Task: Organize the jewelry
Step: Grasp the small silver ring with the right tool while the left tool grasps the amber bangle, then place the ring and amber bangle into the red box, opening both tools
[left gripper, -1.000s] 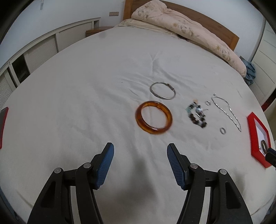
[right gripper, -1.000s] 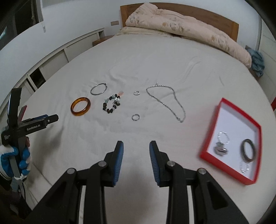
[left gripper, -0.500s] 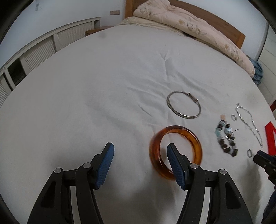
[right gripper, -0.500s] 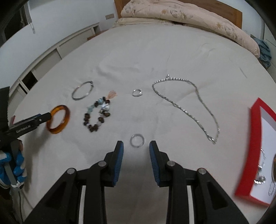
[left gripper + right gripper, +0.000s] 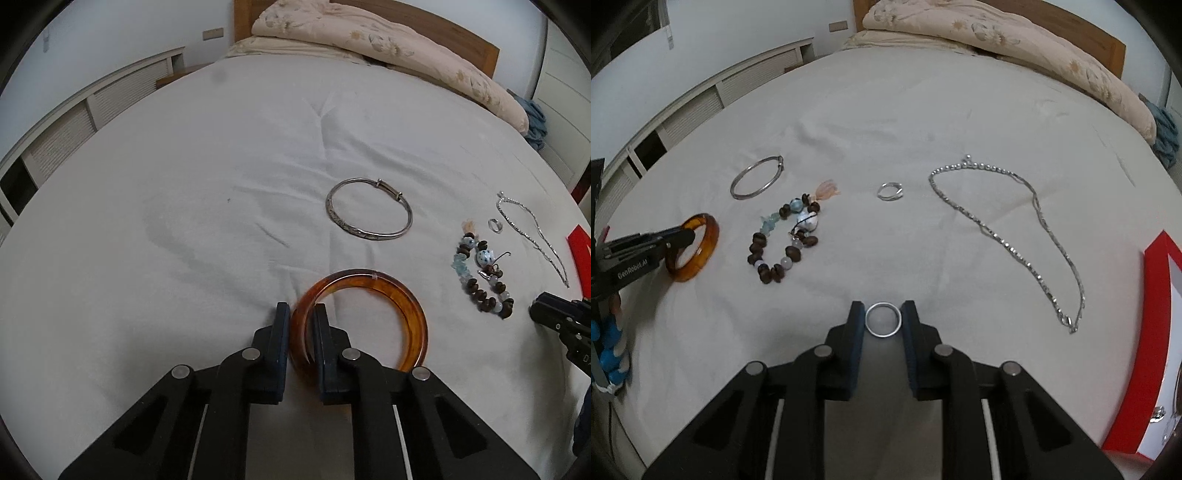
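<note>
Amber bangle (image 5: 369, 295) beside silver bangle (image 5: 369, 206), bead bracelet (image 5: 484, 273) right.

I am looking across a wide bed (image 5: 221, 155) whose pale sheet is lying smooth with faint creases. At the far end a floral quilt (image 5: 369, 40) is bunching against a wooden headboard (image 5: 443, 26). White louvred cabinets (image 5: 74, 122) are running along the left wall, and soft light is falling evenly.
</note>
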Demonstrator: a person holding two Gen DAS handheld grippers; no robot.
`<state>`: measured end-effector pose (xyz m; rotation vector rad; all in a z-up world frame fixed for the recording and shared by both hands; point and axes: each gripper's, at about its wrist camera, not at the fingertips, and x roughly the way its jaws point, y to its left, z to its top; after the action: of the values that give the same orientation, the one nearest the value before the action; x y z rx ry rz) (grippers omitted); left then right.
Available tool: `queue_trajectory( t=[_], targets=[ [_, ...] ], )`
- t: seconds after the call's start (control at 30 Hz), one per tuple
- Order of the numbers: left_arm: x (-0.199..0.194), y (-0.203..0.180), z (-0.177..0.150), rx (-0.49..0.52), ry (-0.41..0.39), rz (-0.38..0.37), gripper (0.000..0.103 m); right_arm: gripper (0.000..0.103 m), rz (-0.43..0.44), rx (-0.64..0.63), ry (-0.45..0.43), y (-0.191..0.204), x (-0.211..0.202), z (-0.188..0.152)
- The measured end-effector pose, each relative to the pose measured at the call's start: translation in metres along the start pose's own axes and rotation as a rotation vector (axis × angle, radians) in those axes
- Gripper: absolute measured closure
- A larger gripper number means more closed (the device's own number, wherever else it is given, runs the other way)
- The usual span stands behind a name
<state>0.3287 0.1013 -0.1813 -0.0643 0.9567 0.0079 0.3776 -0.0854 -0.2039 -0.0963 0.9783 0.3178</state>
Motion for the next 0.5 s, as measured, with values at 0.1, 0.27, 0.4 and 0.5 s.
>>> queue_trajectory(
  t=[0.1, 0.27, 0.4, 0.5],
  targets=[
    [-0.007, -0.003, 0.001, -0.016, -0.002, 0.0, 0.092, 0.084, 0.027, 0.018, -0.018, -0.004, -0.01, -0.002],
    [-0.023, -0.017, 0.003, -0.009, -0.011, -0.014, 0.092, 0.084, 0.046, 0.039, -0.06, -0.012, -0.041, -0.005],
    [-0.041, -0.045, 0.01, 0.025, -0.029, -0.049, 0.092, 0.084, 0.038, 0.057, -0.104, -0.029, -0.074, -0.008],
    [-0.051, -0.085, 0.017, 0.071, -0.041, -0.1, 0.092, 0.084, 0.015, 0.082, -0.13, -0.054, -0.1, -0.012]
  ],
)
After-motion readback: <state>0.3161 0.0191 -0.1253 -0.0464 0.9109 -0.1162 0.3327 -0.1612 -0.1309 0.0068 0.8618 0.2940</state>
